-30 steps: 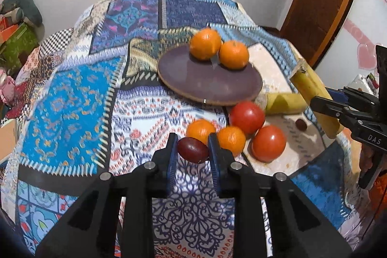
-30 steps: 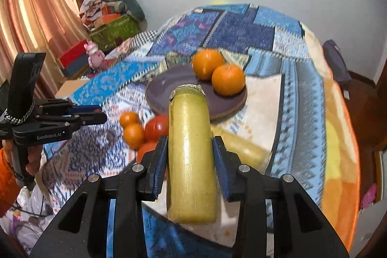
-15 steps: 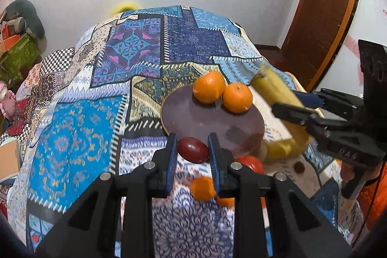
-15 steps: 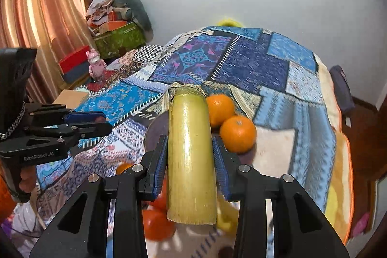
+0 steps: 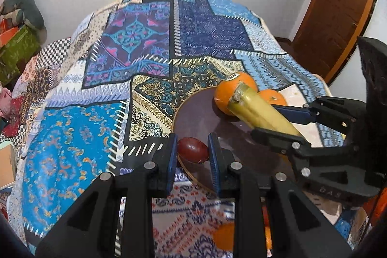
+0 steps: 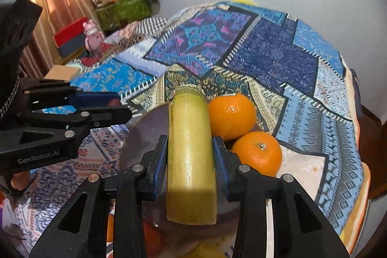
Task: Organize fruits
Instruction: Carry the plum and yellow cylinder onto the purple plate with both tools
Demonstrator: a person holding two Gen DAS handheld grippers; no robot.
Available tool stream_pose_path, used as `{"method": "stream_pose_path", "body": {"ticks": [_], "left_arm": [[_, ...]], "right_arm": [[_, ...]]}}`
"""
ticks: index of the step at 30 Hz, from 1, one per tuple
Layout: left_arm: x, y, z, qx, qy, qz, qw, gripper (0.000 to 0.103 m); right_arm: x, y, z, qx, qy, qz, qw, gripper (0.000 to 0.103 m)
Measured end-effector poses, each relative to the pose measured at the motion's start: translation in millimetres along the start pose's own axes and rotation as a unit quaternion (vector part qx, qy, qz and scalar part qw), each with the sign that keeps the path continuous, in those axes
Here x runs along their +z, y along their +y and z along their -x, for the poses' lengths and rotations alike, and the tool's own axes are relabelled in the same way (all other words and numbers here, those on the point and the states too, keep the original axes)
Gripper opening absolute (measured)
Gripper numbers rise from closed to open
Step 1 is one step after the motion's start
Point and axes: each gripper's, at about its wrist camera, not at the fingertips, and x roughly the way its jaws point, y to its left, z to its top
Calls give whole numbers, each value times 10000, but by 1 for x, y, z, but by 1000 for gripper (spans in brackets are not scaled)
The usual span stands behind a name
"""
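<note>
1. Now the brown plate holds two oranges.
2. Left gripper clamps a dark red fruit over the plate's rim.
3. Right gripper grips a yellow stalk above the plate.

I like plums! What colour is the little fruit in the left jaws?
Dark red, seen best in the left wrist view.

We are seeing two oranges sitting touching along the plate's far right edge, blocking that side. The yellow stalk in our right gripper is crossing above the plate's middle. The plate's left half is lying bare, and the patterned cloth beyond is giving open passage.
</note>
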Motion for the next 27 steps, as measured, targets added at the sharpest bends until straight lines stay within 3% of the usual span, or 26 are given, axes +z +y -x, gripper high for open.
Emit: {"method": "stream_pose_path", "body": {"ticks": [14, 23, 27], "left_arm": [[10, 0, -46, -35, 337, 1, 9994, 25], [10, 0, -57, 42, 429, -8, 9991, 25], [10, 0, -57, 39, 476, -13, 9989, 25]], "right_arm": [[0, -6, -33, 183, 522, 37, 9985, 34], [-4, -7, -42, 167, 689, 57, 9975, 34], [-1, -11, -33, 283, 553, -29, 9981, 34]]}}
